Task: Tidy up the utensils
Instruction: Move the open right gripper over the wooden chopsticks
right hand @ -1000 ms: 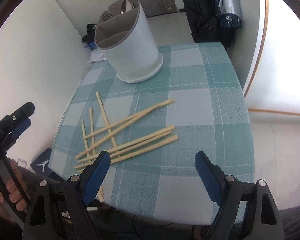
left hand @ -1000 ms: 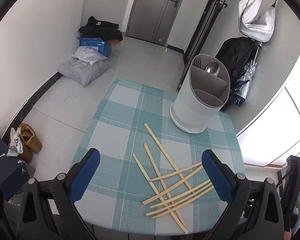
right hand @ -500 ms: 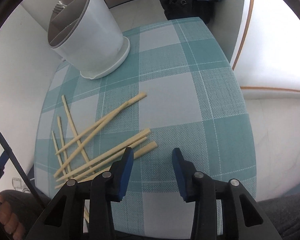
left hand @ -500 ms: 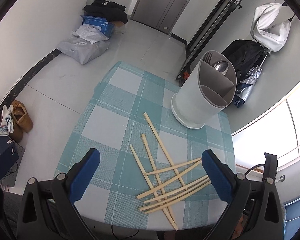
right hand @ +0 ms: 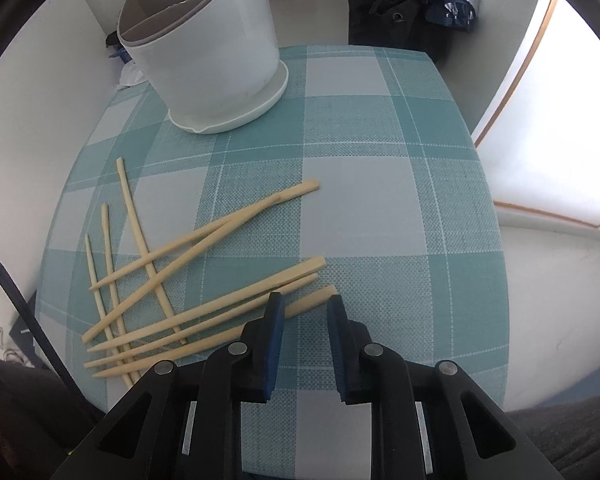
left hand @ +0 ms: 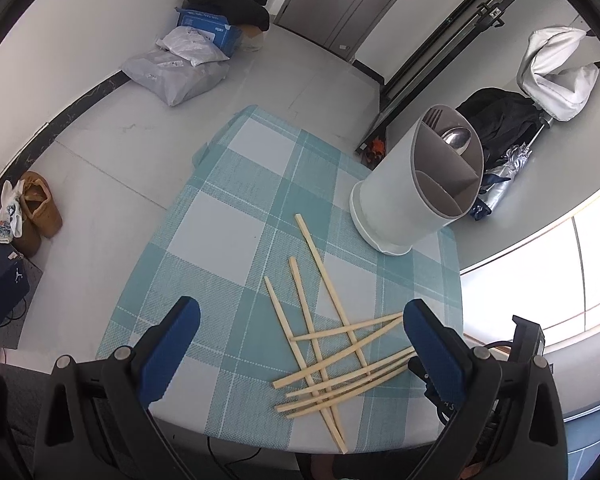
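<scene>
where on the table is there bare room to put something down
Bare cloth on the window side, right of the chopsticks and below the utensil holder. Also the far left part of the tablecloth. Crowded: the crossed chopstick pile at the near edge.

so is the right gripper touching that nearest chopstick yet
Cannot tell. In the right wrist view the right gripper is closing with the nearest chopstick's thick end between its fingers, but no contact or gap shows plainly.

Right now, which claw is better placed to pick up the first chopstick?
The right claw. Its jaws are closing around the thick end of the nearest chopstick, not yet pinching it. The left claw hangs wide open above the pile.
</scene>
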`<action>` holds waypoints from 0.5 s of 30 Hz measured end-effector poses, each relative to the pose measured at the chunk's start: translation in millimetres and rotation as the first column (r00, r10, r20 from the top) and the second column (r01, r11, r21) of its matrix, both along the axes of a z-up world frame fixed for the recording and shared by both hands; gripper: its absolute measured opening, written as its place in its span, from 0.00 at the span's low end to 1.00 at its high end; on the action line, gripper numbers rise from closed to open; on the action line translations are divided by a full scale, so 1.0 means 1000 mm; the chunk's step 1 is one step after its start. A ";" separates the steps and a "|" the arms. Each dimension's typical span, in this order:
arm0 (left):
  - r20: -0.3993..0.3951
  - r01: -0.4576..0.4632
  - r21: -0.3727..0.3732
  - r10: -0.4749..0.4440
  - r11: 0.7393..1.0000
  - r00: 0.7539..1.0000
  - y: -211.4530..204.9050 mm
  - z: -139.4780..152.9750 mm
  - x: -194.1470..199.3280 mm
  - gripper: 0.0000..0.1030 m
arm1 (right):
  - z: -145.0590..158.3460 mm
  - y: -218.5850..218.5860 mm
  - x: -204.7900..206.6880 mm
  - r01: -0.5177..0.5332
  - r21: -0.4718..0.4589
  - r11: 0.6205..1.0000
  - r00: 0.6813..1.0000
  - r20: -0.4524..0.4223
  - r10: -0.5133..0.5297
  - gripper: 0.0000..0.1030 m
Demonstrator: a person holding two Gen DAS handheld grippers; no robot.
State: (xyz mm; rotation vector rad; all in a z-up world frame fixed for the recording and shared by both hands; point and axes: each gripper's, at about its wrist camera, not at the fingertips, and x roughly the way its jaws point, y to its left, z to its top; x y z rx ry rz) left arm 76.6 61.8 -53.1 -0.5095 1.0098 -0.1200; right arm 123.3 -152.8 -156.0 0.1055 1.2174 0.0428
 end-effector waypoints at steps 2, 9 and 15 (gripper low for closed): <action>0.000 -0.003 -0.006 0.003 1.000 1.000 0.001 0.001 -0.001 0.97 | -0.001 0.005 0.001 -0.029 0.002 1.000 1.000 -0.002 0.029 0.20; -0.045 -0.011 0.005 0.011 1.000 0.999 0.003 -0.008 -0.001 0.97 | -0.002 0.005 0.008 -0.048 0.006 0.999 0.999 0.011 0.048 0.15; -0.055 -0.035 -0.009 0.034 0.999 0.998 0.007 -0.009 -0.001 0.97 | -0.003 -0.003 0.020 -0.034 0.036 0.999 0.999 0.012 0.033 0.11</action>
